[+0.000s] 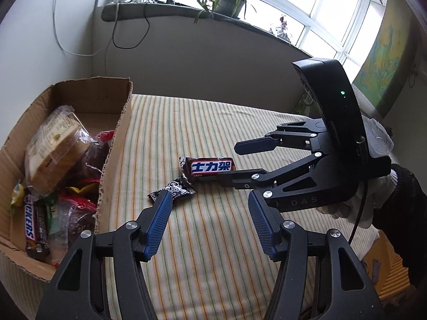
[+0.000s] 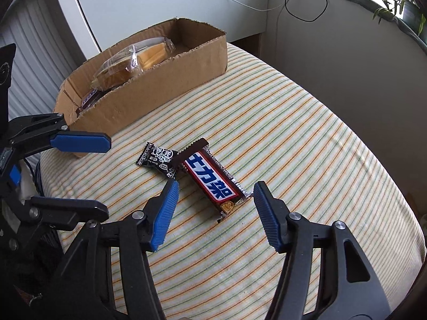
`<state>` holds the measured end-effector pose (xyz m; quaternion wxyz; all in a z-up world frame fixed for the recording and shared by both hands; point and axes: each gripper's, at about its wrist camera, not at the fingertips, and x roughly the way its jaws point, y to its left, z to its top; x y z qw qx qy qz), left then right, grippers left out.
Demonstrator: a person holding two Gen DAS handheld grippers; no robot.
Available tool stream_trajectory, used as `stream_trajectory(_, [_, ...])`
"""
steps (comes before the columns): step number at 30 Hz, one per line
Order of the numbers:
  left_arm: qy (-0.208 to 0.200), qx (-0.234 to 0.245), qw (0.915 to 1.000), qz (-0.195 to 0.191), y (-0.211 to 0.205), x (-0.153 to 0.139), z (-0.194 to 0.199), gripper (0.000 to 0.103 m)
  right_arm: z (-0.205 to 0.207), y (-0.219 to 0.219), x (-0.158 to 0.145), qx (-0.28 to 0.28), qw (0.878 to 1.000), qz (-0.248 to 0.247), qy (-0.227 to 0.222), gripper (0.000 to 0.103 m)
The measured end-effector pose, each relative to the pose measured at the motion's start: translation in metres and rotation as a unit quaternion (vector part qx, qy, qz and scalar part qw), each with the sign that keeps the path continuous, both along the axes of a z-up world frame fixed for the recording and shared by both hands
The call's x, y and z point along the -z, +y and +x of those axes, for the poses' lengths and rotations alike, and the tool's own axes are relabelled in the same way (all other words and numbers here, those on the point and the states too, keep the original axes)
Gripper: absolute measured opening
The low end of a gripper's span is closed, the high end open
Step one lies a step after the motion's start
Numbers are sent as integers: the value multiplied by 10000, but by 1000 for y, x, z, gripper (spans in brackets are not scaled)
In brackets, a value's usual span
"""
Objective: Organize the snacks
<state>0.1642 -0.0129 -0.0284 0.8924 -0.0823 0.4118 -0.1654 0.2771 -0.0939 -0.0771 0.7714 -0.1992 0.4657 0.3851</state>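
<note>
A brown Snickers-type bar (image 2: 210,180) with blue characters lies on the striped cover, and one end rests on a small black patterned packet (image 2: 158,160). My right gripper (image 2: 216,185) is open and straddles the bar's near end, pads apart from it. In the left wrist view the bar (image 1: 210,168) lies ahead, the black packet (image 1: 173,190) by my left fingertip, and the right gripper (image 1: 229,162) reaches in from the right. My left gripper (image 1: 210,196) is open and holds nothing; it also shows at the left (image 2: 108,176) of the right wrist view.
A torn cardboard box (image 1: 114,146) (image 2: 160,88) stands at the left on the striped cover (image 2: 293,133), holding wrapped bread (image 1: 56,152), a Snickers bar (image 1: 33,229) and other packets. A gloved hand (image 1: 373,208) grips the right gripper. Behind are a sill with a potted plant (image 1: 229,2) and hanging cables.
</note>
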Motion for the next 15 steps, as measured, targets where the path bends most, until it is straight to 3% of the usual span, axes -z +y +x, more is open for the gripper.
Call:
stream_trajectory(4, [105, 38, 9999, 89, -7, 8, 9, 59, 7, 5, 6, -201, 9998, -22, 66, 61])
stream_trajectory(11, [240, 40, 9995, 204, -10, 20, 27, 57, 23, 7, 20, -353, 9986, 129, 376, 50])
stream_trajectory(13, [261, 28, 9995, 197, -14, 22, 31, 57, 28, 2, 20, -310, 9983, 201, 452, 35])
stream_trajectory(15, [292, 3, 9994, 165, -14, 25, 35, 57, 32, -4, 20, -263, 9978, 266, 545, 30])
